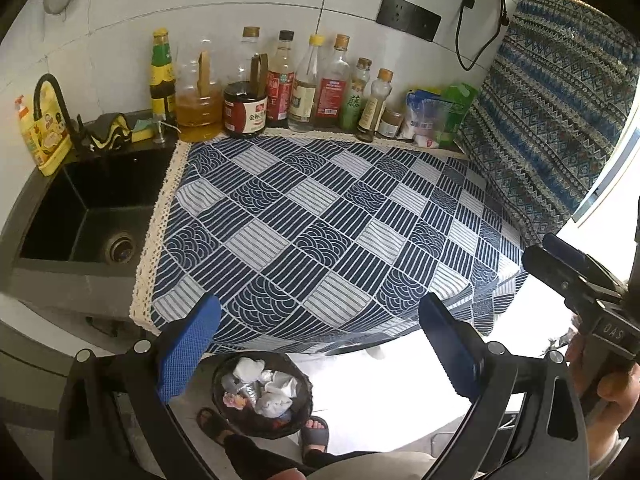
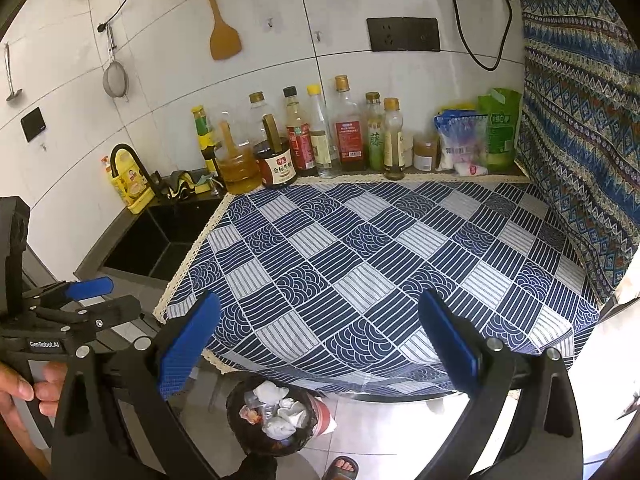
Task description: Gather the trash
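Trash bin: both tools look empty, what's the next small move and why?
Probably retract both and stop. The left tool and right tool are open and hold nothing, the patterned cloth shows no loose trash, and crumpled paper already lies in the trash bin on the floor.

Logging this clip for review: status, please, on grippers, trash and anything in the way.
Left gripper open, empty. Right gripper open, empty. Trash bin on floor holds crumpled paper; no loose trash on checked cloth. Nothing in the way.
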The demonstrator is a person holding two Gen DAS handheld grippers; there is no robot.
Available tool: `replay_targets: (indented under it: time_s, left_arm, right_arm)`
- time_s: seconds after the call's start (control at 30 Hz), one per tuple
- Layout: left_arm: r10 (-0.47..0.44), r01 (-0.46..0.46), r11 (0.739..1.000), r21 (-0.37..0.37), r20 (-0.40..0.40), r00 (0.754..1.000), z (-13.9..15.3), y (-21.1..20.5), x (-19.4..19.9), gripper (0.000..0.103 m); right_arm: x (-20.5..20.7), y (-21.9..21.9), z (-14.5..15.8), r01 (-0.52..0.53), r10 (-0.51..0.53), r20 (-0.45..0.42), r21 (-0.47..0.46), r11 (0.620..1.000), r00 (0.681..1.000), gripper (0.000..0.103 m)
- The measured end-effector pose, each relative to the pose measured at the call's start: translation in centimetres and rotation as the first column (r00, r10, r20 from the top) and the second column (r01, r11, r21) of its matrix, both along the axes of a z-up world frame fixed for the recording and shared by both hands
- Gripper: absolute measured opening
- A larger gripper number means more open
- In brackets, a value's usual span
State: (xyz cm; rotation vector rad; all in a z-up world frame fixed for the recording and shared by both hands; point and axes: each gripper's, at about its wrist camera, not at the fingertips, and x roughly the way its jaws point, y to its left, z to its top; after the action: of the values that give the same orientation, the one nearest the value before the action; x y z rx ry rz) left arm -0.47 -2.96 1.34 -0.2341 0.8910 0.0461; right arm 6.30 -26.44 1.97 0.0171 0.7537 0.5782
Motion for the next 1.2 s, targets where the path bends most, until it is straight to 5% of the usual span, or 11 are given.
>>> replay_targets:
  time_s: [1.2]
  left_arm:
    - [0.007,-0.007,1.0,0.008,-0.011,1.0,-0.5,-0.6,-0.8,0.096]
  right_arm:
    - [0.1,-0.3,-1.7,-0.005,0.004,-0.062,-0.022,1.0,0.998,0.098]
